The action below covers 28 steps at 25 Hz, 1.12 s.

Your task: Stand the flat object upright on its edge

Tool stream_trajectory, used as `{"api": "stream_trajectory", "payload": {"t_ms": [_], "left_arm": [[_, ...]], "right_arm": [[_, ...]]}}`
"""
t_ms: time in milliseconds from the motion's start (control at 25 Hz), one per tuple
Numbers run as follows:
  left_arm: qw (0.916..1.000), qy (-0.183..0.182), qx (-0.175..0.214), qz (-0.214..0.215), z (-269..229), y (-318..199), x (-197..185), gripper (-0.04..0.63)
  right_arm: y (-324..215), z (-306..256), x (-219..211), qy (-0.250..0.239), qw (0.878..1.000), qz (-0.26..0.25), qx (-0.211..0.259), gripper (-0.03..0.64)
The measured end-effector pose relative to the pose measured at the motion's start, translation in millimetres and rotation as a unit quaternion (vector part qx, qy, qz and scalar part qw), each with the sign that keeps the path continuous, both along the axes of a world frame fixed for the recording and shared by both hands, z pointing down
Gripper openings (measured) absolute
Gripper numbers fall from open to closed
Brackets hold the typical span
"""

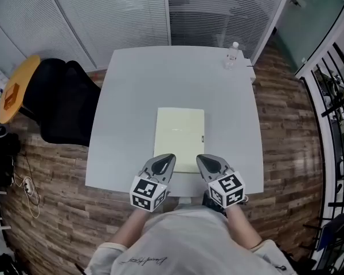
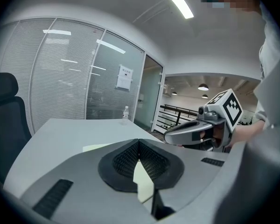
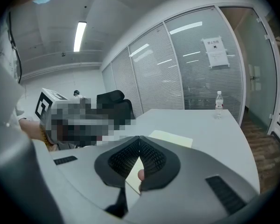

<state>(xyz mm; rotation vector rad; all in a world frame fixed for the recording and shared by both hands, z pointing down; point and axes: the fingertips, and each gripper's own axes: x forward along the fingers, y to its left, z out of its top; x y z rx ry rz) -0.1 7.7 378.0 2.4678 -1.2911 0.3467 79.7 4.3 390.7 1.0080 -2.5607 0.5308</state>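
The flat object (image 1: 179,137) is a pale yellow pad lying flat on the grey table (image 1: 132,96), near its front edge. My left gripper (image 1: 167,158) is over the pad's near left corner, jaws shut with nothing between them. My right gripper (image 1: 203,158) is over the near right corner, also shut and empty. In the left gripper view the shut jaws (image 2: 139,141) point across the pad (image 2: 100,147), with the right gripper (image 2: 170,135) beside them. In the right gripper view the shut jaws (image 3: 139,138) face the pad (image 3: 170,137). Whether either gripper touches the pad, I cannot tell.
A clear water bottle (image 1: 231,56) stands at the table's far right corner. A black chair (image 1: 63,102) and a round yellow stool top (image 1: 17,87) are left of the table. Glass walls with blinds close off the back. The person stands at the front edge.
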Motion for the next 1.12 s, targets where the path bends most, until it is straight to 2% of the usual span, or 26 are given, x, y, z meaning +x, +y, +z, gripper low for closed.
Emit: {"api": "stream_trajectory", "payload": {"t_ms": [400,720,960,1120], "left_arm": [[1.0,-0.004,-0.003,-0.003,4.5,-30.8,7.9,0.012],[1.0,-0.005,-0.004,0.002,1.2,-30.5,-11.9,0.012],[0.9995,-0.007,-0.006,0.03,2.2,-30.7,-25.1,0.012],[0.9994,-0.006,-0.001,0.034,-0.8,-35.0,-33.9,0.012]], "right_arm": [[-34.1,9.7,8.6,0.002,1.0,-0.009,-0.008,0.025],[-34.6,6.8,-11.3,0.001,1.0,-0.006,-0.011,0.025],[-32.6,7.9,-19.2,0.005,1.0,0.025,-0.014,0.025],[-31.3,9.7,-22.8,0.009,0.999,0.036,-0.017,0.025]]}}
